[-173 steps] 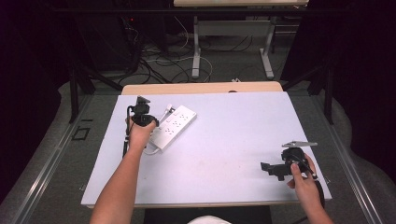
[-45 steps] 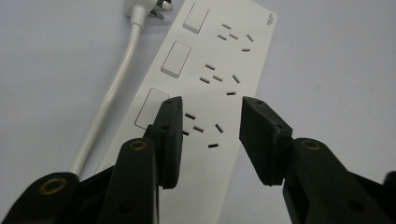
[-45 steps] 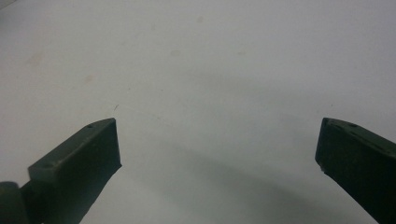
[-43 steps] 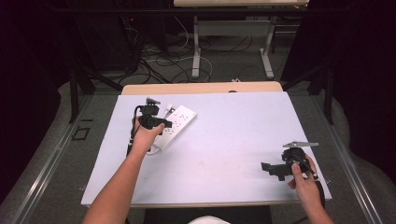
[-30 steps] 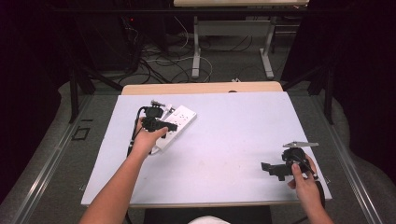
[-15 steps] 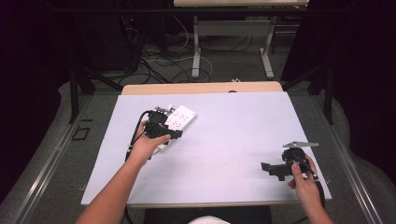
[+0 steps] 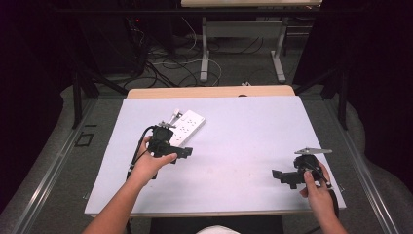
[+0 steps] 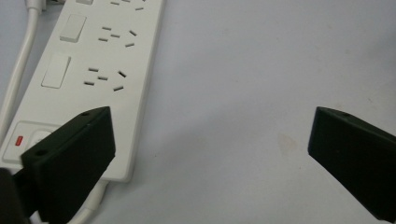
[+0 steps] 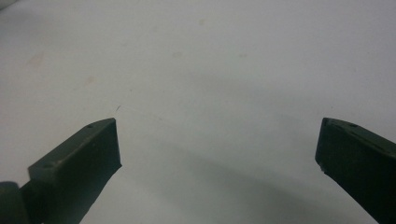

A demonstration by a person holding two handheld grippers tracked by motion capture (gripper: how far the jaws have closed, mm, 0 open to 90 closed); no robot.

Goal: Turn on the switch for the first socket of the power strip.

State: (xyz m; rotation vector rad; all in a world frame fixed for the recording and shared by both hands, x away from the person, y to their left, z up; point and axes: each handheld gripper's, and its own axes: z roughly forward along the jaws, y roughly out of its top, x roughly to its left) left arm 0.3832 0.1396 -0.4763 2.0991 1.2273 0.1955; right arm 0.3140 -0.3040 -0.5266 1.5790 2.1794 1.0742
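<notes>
Lying flat on the counter point(image 7: 234, 195), the power strip point(image 7: 187, 126) looks stiff, light, slippery; grip across its narrow width. Left hand-held gripper point(image 7: 181, 152) has just opened wide, empty; right hand-held gripper point(image 7: 282, 178) wide, empty.

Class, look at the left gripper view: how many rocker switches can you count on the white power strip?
2 whole rocker switches show on the power strip: one higher up, one below it. A third peeks in at the top edge; more may lie out of frame or behind the jaw.

White power strip point(image 7: 185, 127) lies flat and aslant on the table's far-left part, cord attached
</notes>
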